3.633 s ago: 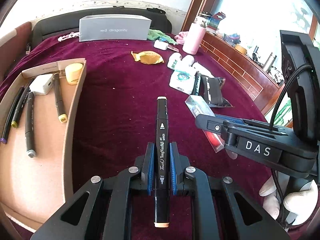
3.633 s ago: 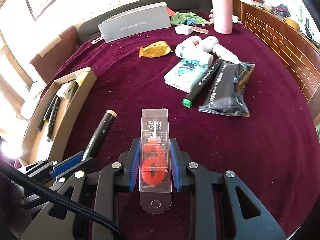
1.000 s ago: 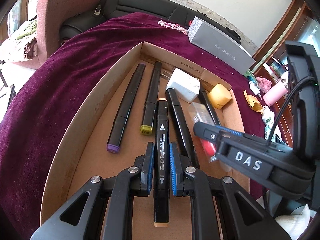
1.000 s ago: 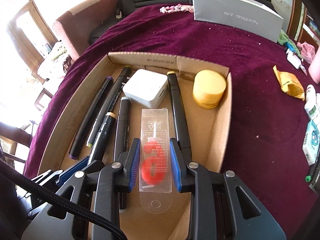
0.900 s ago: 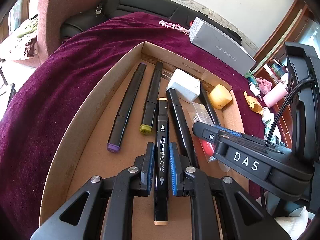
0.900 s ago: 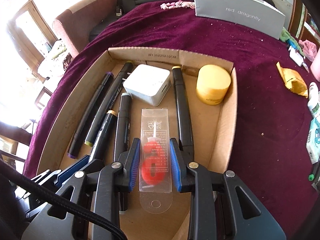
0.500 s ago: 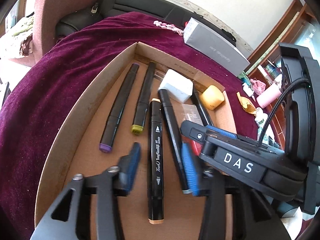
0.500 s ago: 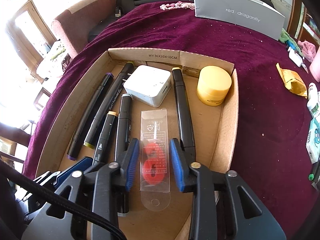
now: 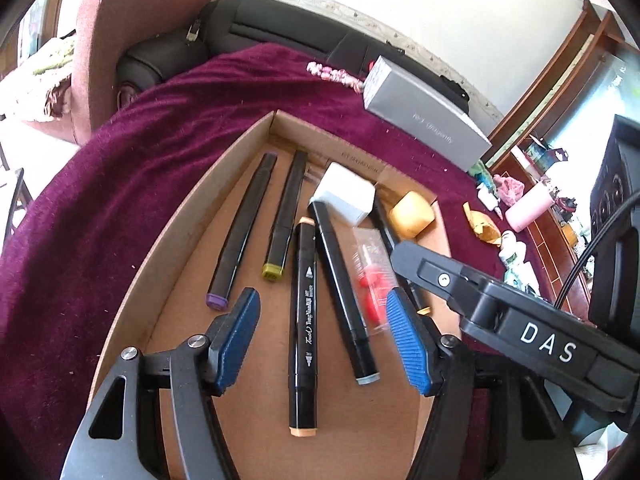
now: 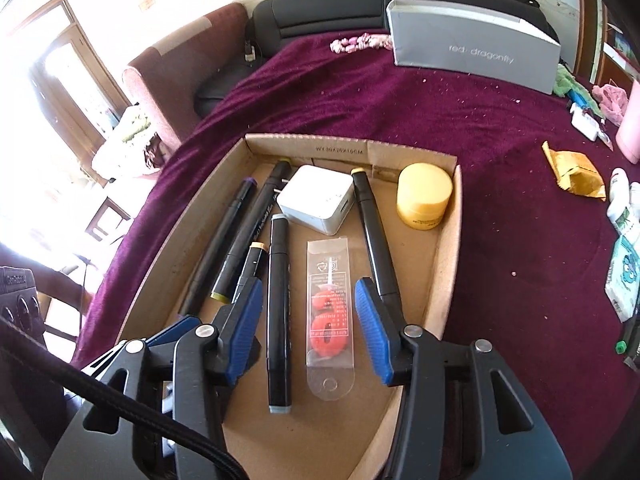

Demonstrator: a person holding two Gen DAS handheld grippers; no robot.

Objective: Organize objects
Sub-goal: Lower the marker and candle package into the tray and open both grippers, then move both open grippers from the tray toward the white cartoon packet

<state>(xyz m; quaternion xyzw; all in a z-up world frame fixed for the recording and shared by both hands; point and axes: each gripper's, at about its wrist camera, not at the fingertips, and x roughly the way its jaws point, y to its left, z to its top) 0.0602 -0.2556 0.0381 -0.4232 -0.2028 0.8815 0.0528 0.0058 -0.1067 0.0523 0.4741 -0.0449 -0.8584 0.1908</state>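
Fingers of left gripper (image 9: 322, 338) spread and opening, pads clear of peach-capped marker (image 9: 304, 324) lying flat between them on floor of cardboard box (image 10: 446, 240). Fingers of right gripper (image 10: 308, 326) likewise parted and opening, clear candle pack (image 10: 329, 312) with red numeral flat on box floor between them, pads not touching it. Grey-capped marker (image 10: 279, 312) just left of pack, parallel to it, also within the right gripper's span. Black marker (image 10: 374, 236) just right of pack, running toward far wall. Further left, olive-tipped marker (image 9: 286, 216) and purple-tipped marker (image 9: 242, 232) side by side, near left wall. Beyond pack, white cube (image 10: 316, 198) near far wall, yellow jar (image 10: 425, 194) upright in far right corner. Box resting on maroon cloth (image 10: 440, 120). Farther out on cloth, grey carton (image 10: 472, 46) marked "red dragonfly", yellow wrapper (image 10: 574, 176) well right of box, pink bottle (image 9: 528, 210) near far edge.
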